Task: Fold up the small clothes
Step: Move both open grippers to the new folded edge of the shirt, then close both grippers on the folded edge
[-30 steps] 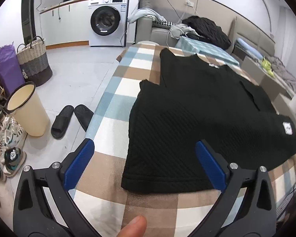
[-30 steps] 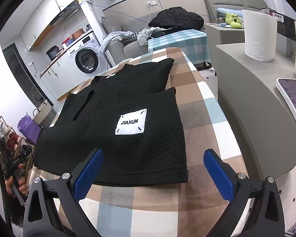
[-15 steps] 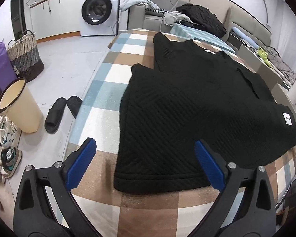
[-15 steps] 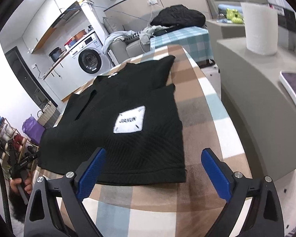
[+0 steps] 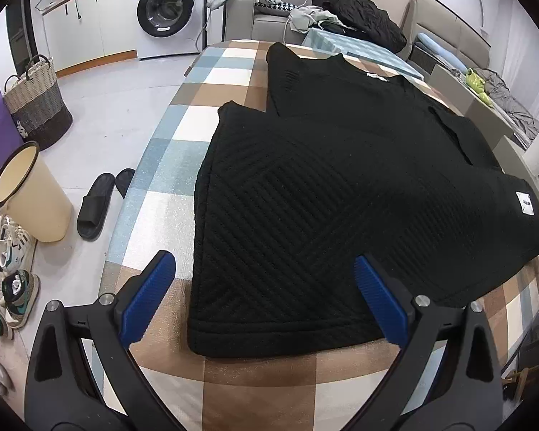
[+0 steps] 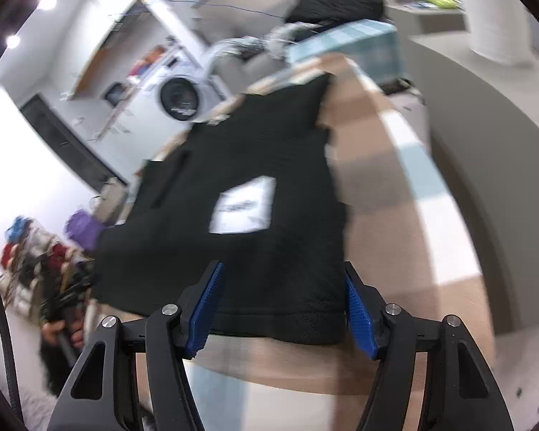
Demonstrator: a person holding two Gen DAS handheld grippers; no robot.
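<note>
1. The black shirt [image 5: 334, 194] is lying flat on the checkered table [image 5: 183, 143], hem toward both grippers, long axis running straight away from them, collar at the far end.
2. The left gripper [image 5: 264, 289] is sitting wide open, with the hem's left corner lying between its blue pads, which aren't touching it.
3. The right gripper [image 6: 283, 310] is closing its jaws around the hem's right corner; the pads aren't pinching it yet.
4. A white patch [image 6: 244, 211] is sitting just ahead of the right gripper, blurry.

1 black garment [image 5: 323, 194], 2 slippers [image 5: 100, 201], 1 washing machine [image 5: 169, 10], 1 bin [image 5: 28, 194]
</note>
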